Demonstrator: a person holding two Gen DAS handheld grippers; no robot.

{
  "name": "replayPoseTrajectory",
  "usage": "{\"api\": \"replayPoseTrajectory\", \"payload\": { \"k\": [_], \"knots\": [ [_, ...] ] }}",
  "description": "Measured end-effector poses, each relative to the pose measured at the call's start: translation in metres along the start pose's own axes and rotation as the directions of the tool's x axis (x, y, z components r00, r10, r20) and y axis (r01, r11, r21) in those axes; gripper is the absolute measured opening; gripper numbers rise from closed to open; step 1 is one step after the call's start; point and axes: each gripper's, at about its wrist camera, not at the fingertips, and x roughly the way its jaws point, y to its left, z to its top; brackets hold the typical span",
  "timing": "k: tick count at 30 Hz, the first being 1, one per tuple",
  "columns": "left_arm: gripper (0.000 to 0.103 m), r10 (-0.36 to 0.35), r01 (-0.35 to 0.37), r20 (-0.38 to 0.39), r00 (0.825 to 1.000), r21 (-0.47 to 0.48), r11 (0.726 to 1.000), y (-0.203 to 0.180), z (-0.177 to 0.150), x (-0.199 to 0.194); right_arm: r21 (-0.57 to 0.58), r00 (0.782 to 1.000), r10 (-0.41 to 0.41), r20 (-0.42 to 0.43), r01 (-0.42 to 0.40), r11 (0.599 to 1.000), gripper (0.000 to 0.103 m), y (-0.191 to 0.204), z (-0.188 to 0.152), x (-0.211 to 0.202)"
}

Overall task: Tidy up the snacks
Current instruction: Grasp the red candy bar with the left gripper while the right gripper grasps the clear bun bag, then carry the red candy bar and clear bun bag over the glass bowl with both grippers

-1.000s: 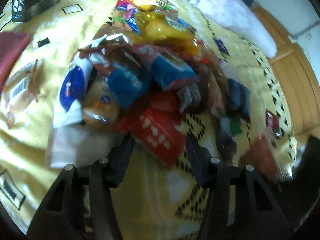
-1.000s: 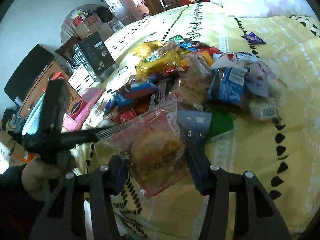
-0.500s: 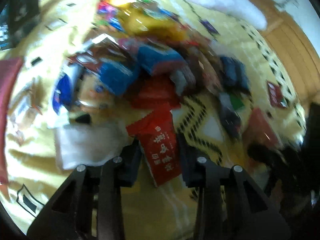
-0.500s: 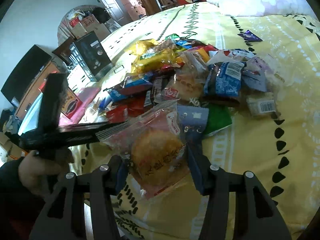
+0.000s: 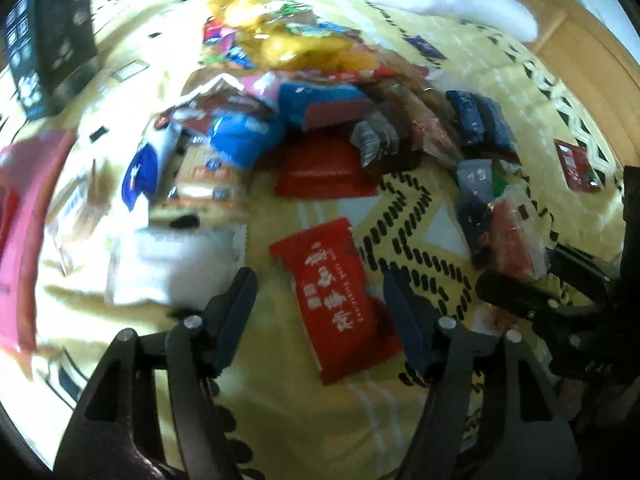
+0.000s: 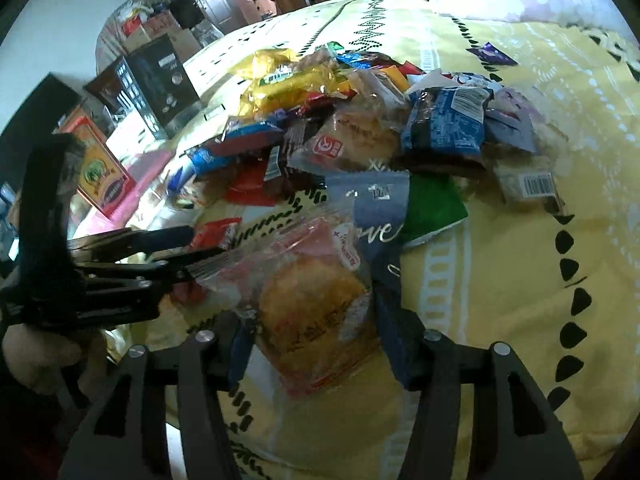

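Left gripper (image 5: 320,300): jaws spread, just been opening. Red snack packet (image 5: 340,300) lies flat on the yellow bedspread (image 5: 320,420) between the fingers, touching neither pad.

Right gripper (image 6: 312,332): jaws just been opening; clear-wrapped round pastry (image 6: 312,304) sits between them, wrapper against both fingers; firm pinch or loose, cannot tell. Snack pile (image 6: 360,120) lies beyond.

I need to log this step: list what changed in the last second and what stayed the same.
The left gripper pulled the red snack packet out of the pile toward itself; its jaws have just been opening and now stand clear of the packet lying on the yellow bedspread. The right gripper has been opening slightly around the clear-wrapped pastry, which remains between its fingers. The snack pile looks otherwise unchanged.
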Motion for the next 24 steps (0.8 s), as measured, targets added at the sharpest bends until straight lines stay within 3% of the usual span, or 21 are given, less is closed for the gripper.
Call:
{"api": "replayPoseTrajectory", "payload": {
  "k": [3, 4, 5, 6, 8, 11, 17, 24],
  "knots": [
    [0.064, 0.026, -0.026, 0.008, 1.0, 0.004, 1.0, -0.005, 0.001, 0.005, -0.003, 1.0, -0.012, 0.002, 0.012, 1.0, 0.065, -0.001, -0.002, 0.001],
    [0.059, 0.029, -0.029, 0.012, 1.0, 0.001, 1.0, -0.008, 0.002, 0.006, -0.016, 1.0, -0.025, 0.001, 0.025, 1.0, 0.065, 0.0, -0.003, 0.002],
    [0.042, 0.031, -0.031, 0.011, 0.999, 0.003, 1.0, -0.009, 0.0, 0.005, -0.03, 0.999, -0.035, 0.002, 0.035, 0.999, 0.062, 0.003, -0.003, 0.001],
    [0.034, 0.025, -0.025, 0.009, 1.0, 0.005, 1.0, -0.009, 0.0, 0.005, -0.038, 0.999, -0.04, 0.004, 0.04, 0.998, 0.06, 0.005, -0.004, 0.001],
    [0.03, 0.002, -0.002, 0.021, 1.0, -0.005, 1.0, -0.005, 0.0, 0.0, -0.045, 0.999, -0.05, 0.021, 0.051, 0.998, 0.057, 0.008, -0.005, -0.003],
    [0.03, -0.026, 0.025, 0.047, 0.999, 0.009, 1.0, -0.005, 0.0, -0.016, -0.036, 0.998, -0.04, 0.042, 0.042, 0.998, 0.056, 0.009, -0.005, -0.009],
    [0.03, -0.048, 0.033, 0.187, 0.981, 0.084, 0.996, -0.014, 0.011, -0.075, -0.039, 0.99, -0.038, 0.132, 0.044, 0.998, 0.056, 0.022, 0.011, -0.044],
    [0.03, 0.026, -0.048, 0.371, 0.928, 0.049, 0.998, 0.021, 0.025, -0.16, -0.103, 0.97, -0.008, 0.241, 0.034, 0.994, 0.056, 0.067, 0.054, -0.085]
  ]
}}
